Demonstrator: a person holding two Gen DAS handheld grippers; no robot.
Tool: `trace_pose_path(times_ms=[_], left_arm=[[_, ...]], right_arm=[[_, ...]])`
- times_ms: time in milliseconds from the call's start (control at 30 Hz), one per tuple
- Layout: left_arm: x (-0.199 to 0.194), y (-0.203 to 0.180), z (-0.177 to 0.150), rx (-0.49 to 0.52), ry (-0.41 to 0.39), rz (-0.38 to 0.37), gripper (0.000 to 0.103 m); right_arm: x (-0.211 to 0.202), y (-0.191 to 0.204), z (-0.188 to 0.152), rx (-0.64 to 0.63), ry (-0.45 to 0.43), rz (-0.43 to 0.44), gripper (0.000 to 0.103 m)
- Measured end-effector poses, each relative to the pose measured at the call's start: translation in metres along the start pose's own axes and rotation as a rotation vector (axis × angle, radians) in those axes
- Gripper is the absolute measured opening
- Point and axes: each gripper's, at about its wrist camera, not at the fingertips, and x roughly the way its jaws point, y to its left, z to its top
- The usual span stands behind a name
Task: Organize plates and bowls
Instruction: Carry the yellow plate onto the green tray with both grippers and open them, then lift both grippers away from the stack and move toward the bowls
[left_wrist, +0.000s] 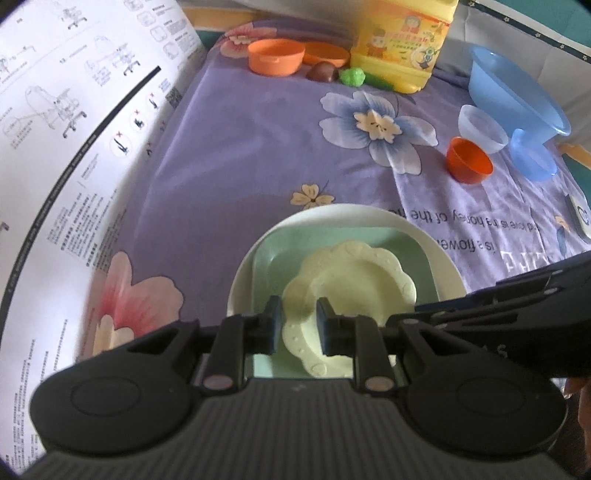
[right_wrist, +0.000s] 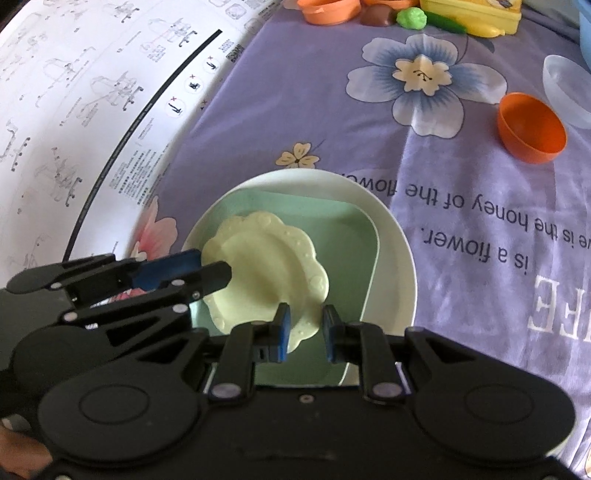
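From the left wrist view, the plates look done: a pale yellow scalloped plate (left_wrist: 351, 291) lies on a green square plate (left_wrist: 332, 254), itself nested in a white round plate (left_wrist: 424, 243), all just ahead of and beneath the left claw (left_wrist: 299, 325); that claw's jaws stand narrow with a slit between the pads, gripping nothing, the yellow plate's rim showing through the gap; the surface is a purple flowered bedsheet (left_wrist: 240, 147); well ahead and to the right the bowls wait unsorted, by my judgement: a small orange bowl (left_wrist: 469, 160), a clear small bowl (left_wrist: 482, 129) and a blue bowl (left_wrist: 517, 99) leaning together; far ahead sit an orange pot (left_wrist: 275, 57) and a yellow jug (left_wrist: 402, 40); the left claw tilts steeply down over the stack.

From the right wrist view, the right claw (right_wrist: 306, 332) is likewise narrow and empty, angled steeply down at the stack's near edge; the left claw enters just to its left, tips over the yellow plate; the orange bowl lies well ahead to the right; an instruction sheet (right_wrist: 92, 92) spreads to the left.
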Motion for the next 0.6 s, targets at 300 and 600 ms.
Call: trace_pose_path(times_ms=[300,600], left_arm=[[0.003,0.002,-0.001,-0.006,-0.002,0.005,0.039],[-0.038,0.028,-0.002,-0.122,-0.136,0.030,0.103]], right_arm=[[0.001,-0.002,0.003,-0.004,-0.025,-0.008,0.022],[-0.044,-0.016,-0.006,0.011,-0.182,-0.014,0.092]])
